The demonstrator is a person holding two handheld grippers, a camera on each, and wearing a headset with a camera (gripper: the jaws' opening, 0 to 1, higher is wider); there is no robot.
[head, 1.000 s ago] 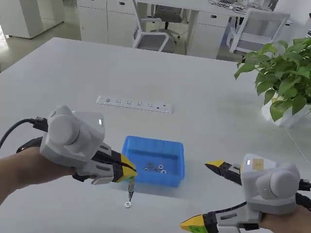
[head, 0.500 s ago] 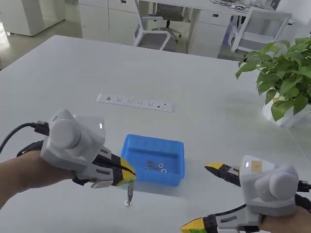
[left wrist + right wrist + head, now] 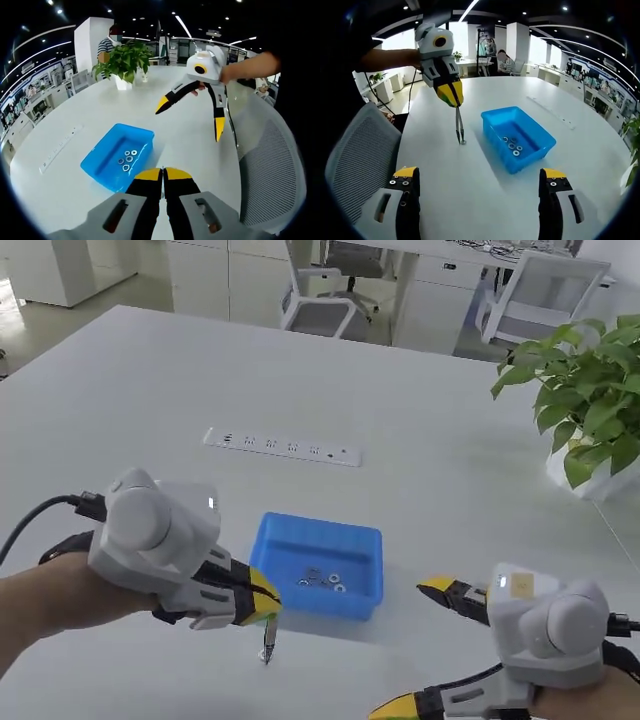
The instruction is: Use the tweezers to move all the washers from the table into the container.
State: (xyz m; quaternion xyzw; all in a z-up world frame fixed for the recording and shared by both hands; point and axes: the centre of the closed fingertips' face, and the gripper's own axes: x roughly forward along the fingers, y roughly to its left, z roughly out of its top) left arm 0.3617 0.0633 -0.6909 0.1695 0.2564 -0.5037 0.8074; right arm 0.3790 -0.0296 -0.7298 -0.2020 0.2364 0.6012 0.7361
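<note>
My left gripper [image 3: 262, 602] is shut on metal tweezers [image 3: 267, 638], which point down at the table just in front of the blue container [image 3: 312, 608]. The tweezers' tips [image 3: 462, 142] rest at a small washer on the white table; I cannot tell if they grip it. Several washers [image 3: 322, 581] lie inside the container. My right gripper [image 3: 418, 650] stands open to the right of the container with nothing between its jaws. The left gripper view shows the shut jaws [image 3: 163, 173], the container [image 3: 100, 167] and the open right gripper [image 3: 190, 123].
A white power strip [image 3: 280, 447] lies beyond the container. A potted plant [image 3: 590, 380] stands at the table's right edge. A grey mesh chair [image 3: 360, 150] sits at the near table edge. Office chairs [image 3: 325, 300] and desks are behind the table.
The tweezers' tips have come down from just above the loose washer onto it. The right gripper has hardly moved. The head camera has shifted a little.
</note>
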